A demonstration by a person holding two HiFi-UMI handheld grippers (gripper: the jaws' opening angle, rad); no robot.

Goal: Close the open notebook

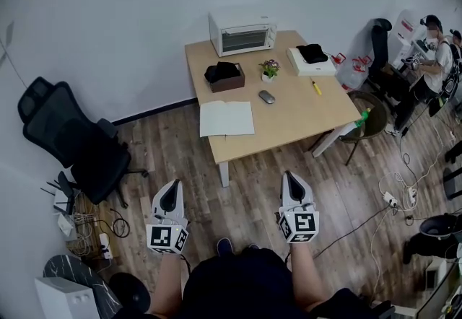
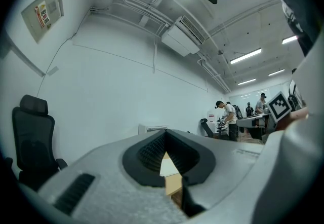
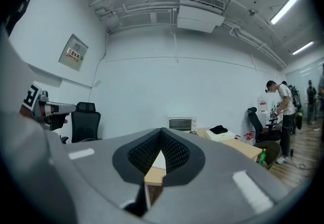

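Observation:
The open notebook [image 1: 226, 119] lies flat with white pages up, near the front left edge of the wooden table [image 1: 303, 119]. Both grippers hang over the floor in front of the table, well short of it, pointing level toward it. My left gripper [image 1: 173, 183] is shut and holds nothing; through the gap under its jaws in the left gripper view a sliver of the white notebook [image 2: 169, 167] shows. My right gripper [image 1: 289, 175] is also shut and empty, and the notebook [image 3: 158, 161] shows the same way in the right gripper view.
On the table stand a toaster oven [image 1: 242, 33], a brown box [image 1: 225, 76], a small plant [image 1: 270, 68], a mouse [image 1: 267, 97], a white box [image 1: 312, 60] and a yellow pen [image 1: 316, 87]. A black office chair [image 1: 68, 141] stands left. People work at the far right.

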